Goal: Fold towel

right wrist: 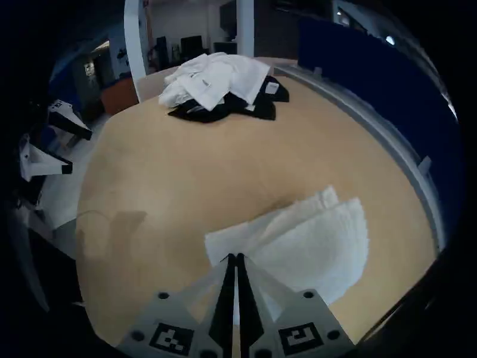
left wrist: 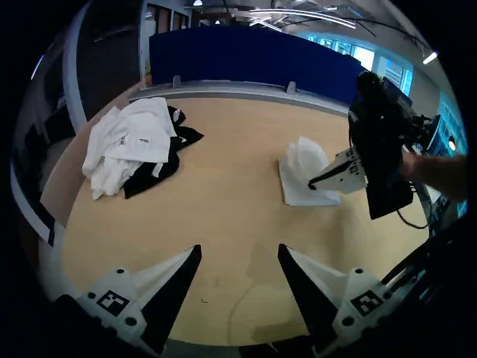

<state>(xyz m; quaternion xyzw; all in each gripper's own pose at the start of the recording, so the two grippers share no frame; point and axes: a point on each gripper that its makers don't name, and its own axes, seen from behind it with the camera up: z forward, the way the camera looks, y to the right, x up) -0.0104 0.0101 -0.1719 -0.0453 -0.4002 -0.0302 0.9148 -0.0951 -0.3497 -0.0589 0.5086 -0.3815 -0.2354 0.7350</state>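
Along the bottom of the left gripper view, the left hand-held gripper (left wrist: 238, 247) stood with its fingers spread wide and nothing between them, over bare wood. Low in the right gripper view, the right hand-held gripper (right wrist: 234, 258) had its fingers drawn together to a thin slit, the tips at the near edge of the towel (right wrist: 304, 241). Whether any cloth was pinched there could not be told.

The desk (left wrist: 226, 179) was pale wood with a rounded edge. The white towel lay folded at right of centre in the left gripper view, its upper layers fanned and slightly raised. Further off, at upper left of that view, a heap of white and black clothes (left wrist: 134, 146) lay near the desk's far edge. Beyond the desk ran a grey rail and a dark blue partition (left wrist: 250, 56), with ceiling strip lights and bright windows at upper right.

A hand (left wrist: 438, 173) holding the right hand-held gripper was cut off at the right edge. The small labels on the clothes were too small to make out.
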